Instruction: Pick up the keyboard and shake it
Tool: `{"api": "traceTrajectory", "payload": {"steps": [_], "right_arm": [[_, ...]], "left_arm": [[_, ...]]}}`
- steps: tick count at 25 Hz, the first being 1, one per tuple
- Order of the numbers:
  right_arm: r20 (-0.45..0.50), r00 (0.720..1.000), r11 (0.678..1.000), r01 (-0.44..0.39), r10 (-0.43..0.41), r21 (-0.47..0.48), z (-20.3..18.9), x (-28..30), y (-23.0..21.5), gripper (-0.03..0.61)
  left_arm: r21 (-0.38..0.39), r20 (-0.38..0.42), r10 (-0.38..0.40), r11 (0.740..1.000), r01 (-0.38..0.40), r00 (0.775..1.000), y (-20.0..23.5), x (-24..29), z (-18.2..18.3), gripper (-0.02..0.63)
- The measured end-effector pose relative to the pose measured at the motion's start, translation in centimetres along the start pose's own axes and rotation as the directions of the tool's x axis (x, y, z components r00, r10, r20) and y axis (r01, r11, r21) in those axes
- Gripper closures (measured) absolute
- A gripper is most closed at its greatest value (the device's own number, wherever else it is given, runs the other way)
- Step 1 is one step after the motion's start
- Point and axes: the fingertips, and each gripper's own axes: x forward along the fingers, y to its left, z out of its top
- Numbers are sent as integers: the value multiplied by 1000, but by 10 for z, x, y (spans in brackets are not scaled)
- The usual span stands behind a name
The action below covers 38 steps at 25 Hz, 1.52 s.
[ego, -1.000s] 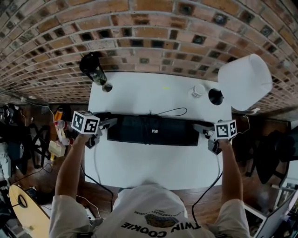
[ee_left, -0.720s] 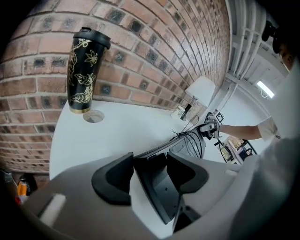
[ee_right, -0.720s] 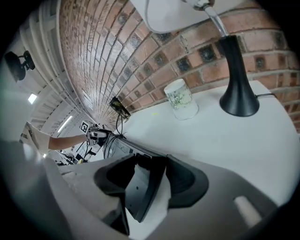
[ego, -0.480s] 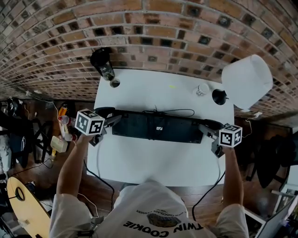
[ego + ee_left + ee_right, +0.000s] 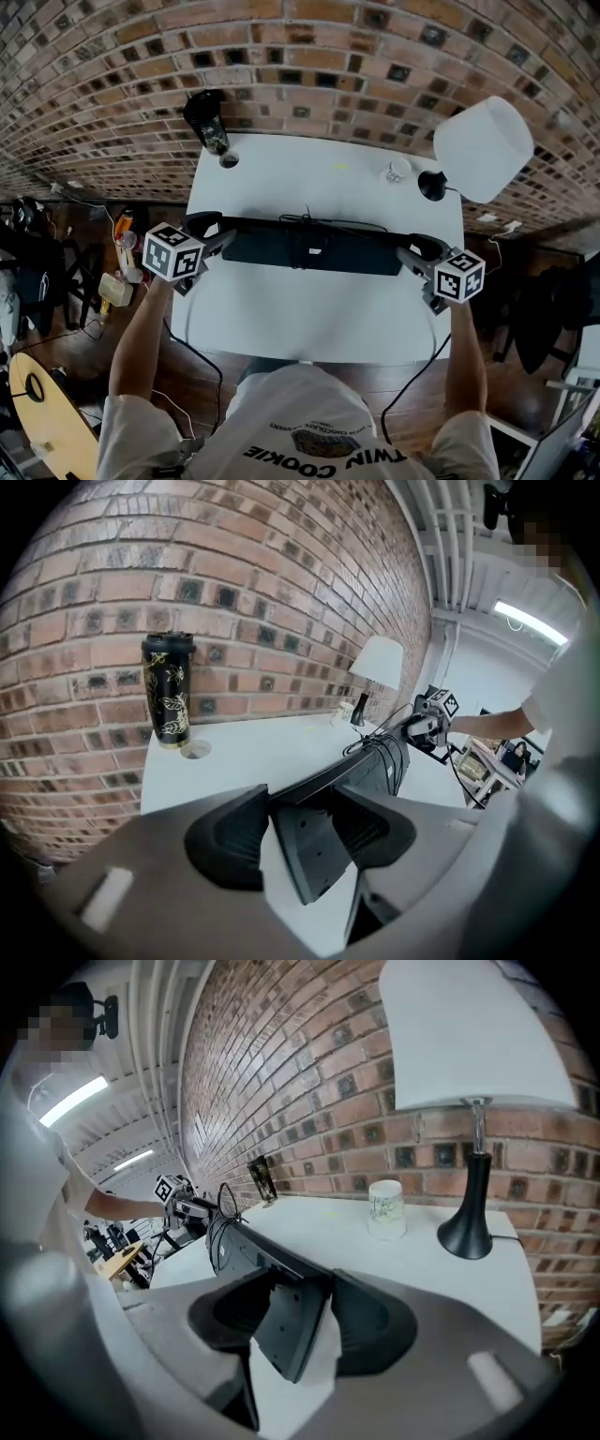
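keyboard: off the white table, slung between both grippers, tipped on edge
left gripper: clamped on its left end
right gripper: clamped on its right end
change: both ends higher and rolled versus a second ago
task: pickup looks done, shake next

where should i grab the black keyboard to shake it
By its two short ends, one gripper coming in from each side. The keyboard is long, flat and thin, so each end fits between a pair of jaws. The left gripper and right gripper clamp it that way now, tilted.
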Motion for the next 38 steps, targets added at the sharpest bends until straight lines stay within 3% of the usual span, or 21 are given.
{"api": "traceTrajectory", "payload": {"steps": [13,20,24,31,36,38], "right_arm": [[22,998,991,62,-60,-119,-9,-33,34,378],[30,989,962,148,-145,-229,-21,-46,50,379],[22,984,937,177,-179,-300,-25,-52,59,379],[-9,964,852,229,-264,-470,-42,-62,78,382],[-28,935,729,256,-354,-635,-57,-65,92,390],[-31,924,693,264,-382,-670,-66,-66,97,396]], "left_arm": [[127,27,89,988,-92,996,-36,-41,-11,400],[249,-24,137,960,-127,990,-51,-52,-25,402],[345,-74,169,929,-134,983,-59,-58,-37,403],[477,-121,215,869,-133,969,-74,-69,-54,413],[557,-163,246,822,-116,956,-87,-77,-72,434],[597,-186,272,794,-111,944,-91,-80,-82,463]]}}
